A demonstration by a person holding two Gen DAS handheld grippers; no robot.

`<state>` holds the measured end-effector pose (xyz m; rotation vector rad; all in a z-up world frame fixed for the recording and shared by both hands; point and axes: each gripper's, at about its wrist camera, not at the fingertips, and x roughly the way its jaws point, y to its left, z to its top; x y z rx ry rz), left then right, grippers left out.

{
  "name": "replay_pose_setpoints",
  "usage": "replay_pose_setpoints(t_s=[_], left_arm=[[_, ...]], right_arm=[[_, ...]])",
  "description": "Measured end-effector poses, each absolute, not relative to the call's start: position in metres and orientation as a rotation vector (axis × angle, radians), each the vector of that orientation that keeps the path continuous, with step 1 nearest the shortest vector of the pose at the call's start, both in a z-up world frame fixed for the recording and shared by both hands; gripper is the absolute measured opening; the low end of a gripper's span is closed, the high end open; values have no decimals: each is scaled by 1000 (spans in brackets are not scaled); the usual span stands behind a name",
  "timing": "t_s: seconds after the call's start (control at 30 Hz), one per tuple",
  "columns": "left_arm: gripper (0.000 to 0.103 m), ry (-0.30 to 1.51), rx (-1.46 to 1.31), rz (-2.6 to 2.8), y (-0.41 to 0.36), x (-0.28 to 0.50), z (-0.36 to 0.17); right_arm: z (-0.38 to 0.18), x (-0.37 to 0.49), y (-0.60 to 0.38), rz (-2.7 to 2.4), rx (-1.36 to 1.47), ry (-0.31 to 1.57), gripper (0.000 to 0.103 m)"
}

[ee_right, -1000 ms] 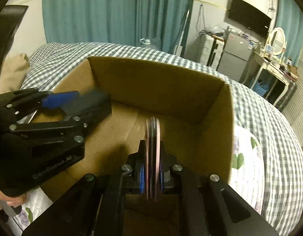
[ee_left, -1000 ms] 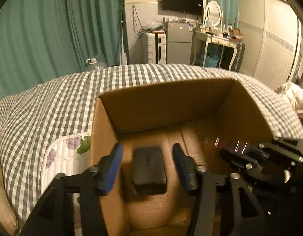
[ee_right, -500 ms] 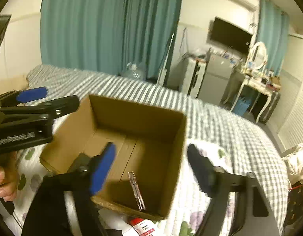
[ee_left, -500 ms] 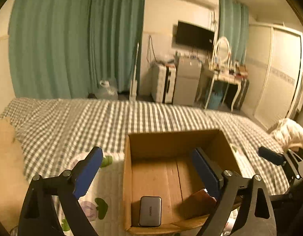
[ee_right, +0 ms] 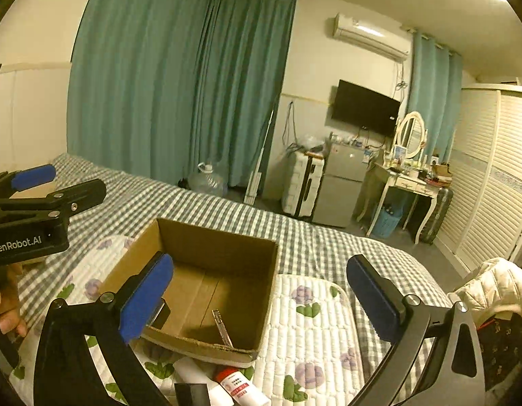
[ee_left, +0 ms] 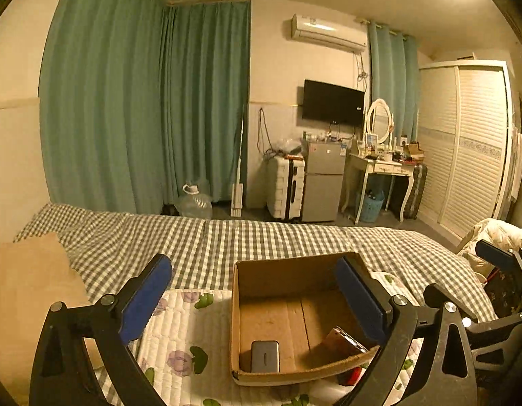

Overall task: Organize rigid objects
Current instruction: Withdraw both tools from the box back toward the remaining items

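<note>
two flat slabs in corrugated cardboard box (ee_left: 288, 377).

Bed (ee_left: 227, 240) with grey-white checked cover; a white quilted floral pad (ee_right: 311, 318) lies on top of it near the camera. Open cardboard box (ee_right: 207, 247) sits on the pad, and just in front of the box's near wall lie a white tube with red cap (ee_right: 239, 387) and a small black item (ee_right: 191, 394), partly cut off. A tan cushion (ee_left: 27, 291) rests at the bed's left side; a white puffy jacket (ee_right: 494, 284) lies at its right edge.
</note>
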<state>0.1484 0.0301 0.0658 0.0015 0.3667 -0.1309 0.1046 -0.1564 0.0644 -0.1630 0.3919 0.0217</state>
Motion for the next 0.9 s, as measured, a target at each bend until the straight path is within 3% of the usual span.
replay_pose_setpoints(t_s=[0.53,0.9], left_arm=[[102,290,21,-117,30,75,84],[102,330,33,-175,33,53,65]], right_arm=[[86,27,-154,25,-161,338,103],[63,0,-160,74,-110,390,103]])
